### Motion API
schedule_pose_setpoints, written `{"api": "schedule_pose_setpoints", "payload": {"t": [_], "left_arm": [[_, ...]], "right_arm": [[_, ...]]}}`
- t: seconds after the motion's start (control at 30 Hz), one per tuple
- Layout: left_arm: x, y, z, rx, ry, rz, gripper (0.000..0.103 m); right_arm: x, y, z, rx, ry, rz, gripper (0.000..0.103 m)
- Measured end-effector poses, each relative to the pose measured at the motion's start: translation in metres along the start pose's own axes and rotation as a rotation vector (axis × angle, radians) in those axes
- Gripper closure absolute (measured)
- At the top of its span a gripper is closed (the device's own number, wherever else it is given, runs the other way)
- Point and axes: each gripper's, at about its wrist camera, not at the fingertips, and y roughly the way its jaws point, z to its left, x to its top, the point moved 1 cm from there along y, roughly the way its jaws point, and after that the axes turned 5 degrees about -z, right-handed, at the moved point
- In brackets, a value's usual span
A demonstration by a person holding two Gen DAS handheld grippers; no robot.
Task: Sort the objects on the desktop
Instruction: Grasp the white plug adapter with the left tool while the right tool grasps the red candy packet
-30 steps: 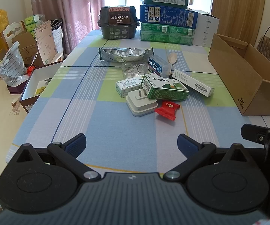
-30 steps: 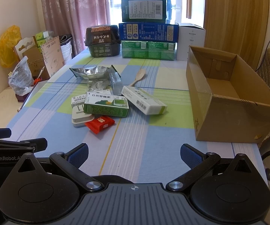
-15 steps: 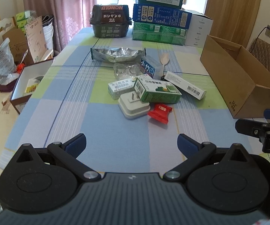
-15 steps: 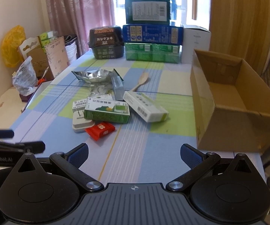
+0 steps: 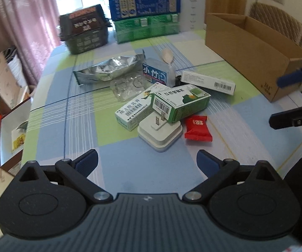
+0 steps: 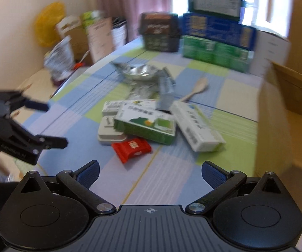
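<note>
A pile lies mid-table: a white plug adapter, a red candy packet, a green box, a white-teal medicine box, a long white box, a foil bag and a wooden spoon. My left gripper hovers just short of the adapter, its jaws wide but closing, with nothing between them. My right gripper is open and empty, close in front of the red packet and the green box. The right wrist view is blurred.
An open cardboard box stands at the table's right side. Stacked green and blue cartons and a dark container line the far end. A shallow open box sits off the left edge. A chair stands behind the cardboard box.
Both grippers have moved forward toward the pile, which looms larger, and both views have rolled. The left jaws stand slightly narrower. No object has moved.
</note>
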Motion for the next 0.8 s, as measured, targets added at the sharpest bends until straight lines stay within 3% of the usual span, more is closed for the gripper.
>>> {"api": "schedule_pose_setpoints", "payload": {"t": [0.17,0.27,0.4,0.8], "left_arm": [[0.003,0.024,0.005,-0.085,0.115,-0.003,0.012],[0.008,0.038,0.006,-0.136,0.174,-0.009,0.015],[0.012,0.06,0.01,-0.206,0.235,0.001,0.021],[0.011,0.097,0.017,-0.308,0.348,0.034,0.026]], "right_arm": [[0.01,0.038,0.006,0.084,-0.092,0.033,0.003],[0.012,0.064,0.008,0.136,-0.136,0.064,0.013],[0.01,0.095,0.006,0.214,-0.169,0.109,0.016],[0.006,0.146,0.003,0.256,-0.268,0.176,0.027]]}}
